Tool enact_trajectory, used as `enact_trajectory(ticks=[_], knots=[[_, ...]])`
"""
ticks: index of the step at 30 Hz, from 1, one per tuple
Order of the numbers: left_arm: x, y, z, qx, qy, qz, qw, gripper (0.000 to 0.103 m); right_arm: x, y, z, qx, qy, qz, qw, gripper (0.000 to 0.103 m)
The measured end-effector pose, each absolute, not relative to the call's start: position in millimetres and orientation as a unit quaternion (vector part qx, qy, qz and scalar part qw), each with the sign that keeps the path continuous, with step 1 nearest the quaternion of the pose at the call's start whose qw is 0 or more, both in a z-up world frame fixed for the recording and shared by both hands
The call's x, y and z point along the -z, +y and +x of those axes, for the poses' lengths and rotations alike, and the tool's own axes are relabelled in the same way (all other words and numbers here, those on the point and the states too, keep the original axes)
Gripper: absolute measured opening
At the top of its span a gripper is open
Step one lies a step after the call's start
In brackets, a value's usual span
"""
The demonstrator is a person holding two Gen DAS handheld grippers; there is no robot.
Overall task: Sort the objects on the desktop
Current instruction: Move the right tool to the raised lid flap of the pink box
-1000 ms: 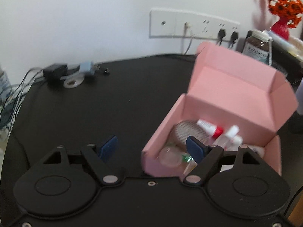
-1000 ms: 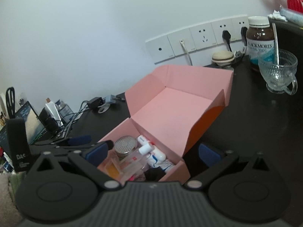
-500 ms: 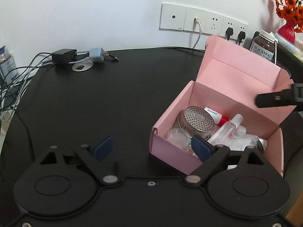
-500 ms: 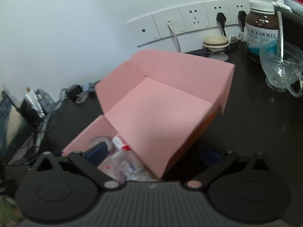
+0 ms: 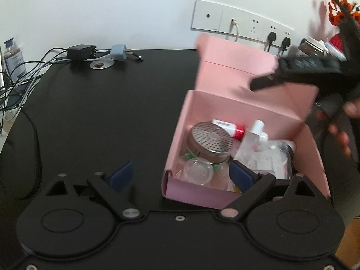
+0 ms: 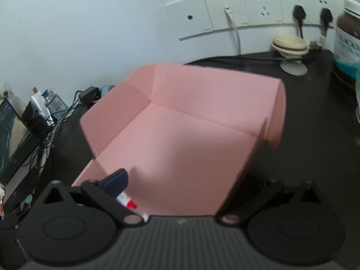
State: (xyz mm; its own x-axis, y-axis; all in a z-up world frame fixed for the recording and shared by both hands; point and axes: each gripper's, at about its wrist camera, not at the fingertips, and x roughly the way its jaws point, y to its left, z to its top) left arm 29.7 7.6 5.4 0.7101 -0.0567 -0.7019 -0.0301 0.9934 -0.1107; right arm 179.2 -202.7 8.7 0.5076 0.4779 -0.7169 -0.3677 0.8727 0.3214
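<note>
Two views show one pink cardboard box (image 5: 225, 193) with its hinged lid up, standing on the black bench (image 5: 112, 112). From the left wrist, the left tongs (image 5: 180, 175) have their jaws opening, well apart and pressing on nothing: one blue pad (image 5: 121, 175) is over bare bench, the other over the box's near corner. Inside lie a round perforated metal can (image 5: 211, 141), a white tube with a red cap (image 5: 229, 128), a clear spray bottle (image 5: 254, 139) and a small clear plastic cup (image 5: 198, 168). The right tongs (image 5: 292, 74), blurred, reach in over the raised lid. From the right wrist, the pink lid (image 6: 191, 135) fills the frame between the fingers; only the left blue pad (image 6: 117, 180) shows, above the red-capped tube, so I cannot tell whether these tongs grip anything. White wall sockets (image 6: 236, 15) sit behind.
</note>
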Motion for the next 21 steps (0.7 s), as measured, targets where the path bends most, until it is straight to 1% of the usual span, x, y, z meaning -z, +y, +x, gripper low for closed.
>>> enact_trajectory(ticks=[9, 10, 12, 13, 18, 21], knots=[[-5, -21, 29, 0.048, 0.387, -0.067, 0.918, 0.094, -18, -178, 212, -0.269, 0.415, 0.041, 0.868, 0.102], [-4, -24, 31, 0.052, 0.389, -0.068, 0.917, 0.095, -20, -176, 214, -0.271, 0.411, 0.041, 0.869, 0.102], [-3, -31, 33, 0.052, 0.39, -0.063, 0.917, 0.1, -25, -176, 218, -0.274, 0.406, 0.047, 0.87, 0.102], [-2, -33, 34, 0.05, 0.391, -0.061, 0.917, 0.102, -28, -179, 219, -0.277, 0.404, 0.052, 0.87, 0.102], [5, -37, 40, 0.039, 0.399, -0.066, 0.914, 0.102, -42, -214, 213, -0.29, 0.392, 0.079, 0.869, 0.102], [7, -36, 42, 0.036, 0.402, -0.076, 0.912, 0.103, -45, -241, 202, -0.292, 0.4, 0.09, 0.864, 0.102]])
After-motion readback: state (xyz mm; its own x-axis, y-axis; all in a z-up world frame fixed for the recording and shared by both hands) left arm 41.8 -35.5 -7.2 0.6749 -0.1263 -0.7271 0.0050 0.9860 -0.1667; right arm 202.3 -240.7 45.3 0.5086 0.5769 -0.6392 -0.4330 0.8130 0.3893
